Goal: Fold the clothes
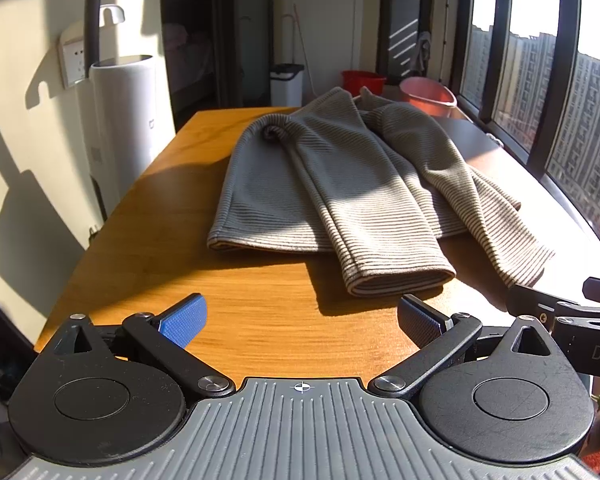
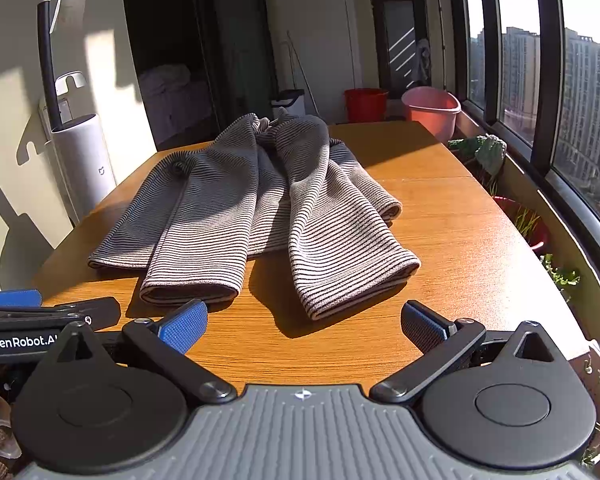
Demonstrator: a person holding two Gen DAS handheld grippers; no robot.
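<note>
1. Grey striped knit, that's the sweater (image 2: 256, 200) we're folding. It lies flat on the wooden table (image 2: 440, 216), roughly in the middle, collar end pointing away from the cameras.
2. Done so far, I'd say: both sleeves (image 2: 348, 256) are folded in over the body and run down toward the near hem, so the sides look taken care of.
3. Still left, by my guess: the sleeve cuffs stick out past the hem, and the body is still full length, so a bottom-to-top fold or two is missing. Maybe halfway there.
4. Left gripper (image 1: 300, 322) hovers over bare table just short of the nearer cuff, jaws spread wide, nothing in them.
5. Right gripper (image 2: 304, 326) is the same deal: released, empty, sitting just short of the other cuff. The two grippers are side by side.
</note>
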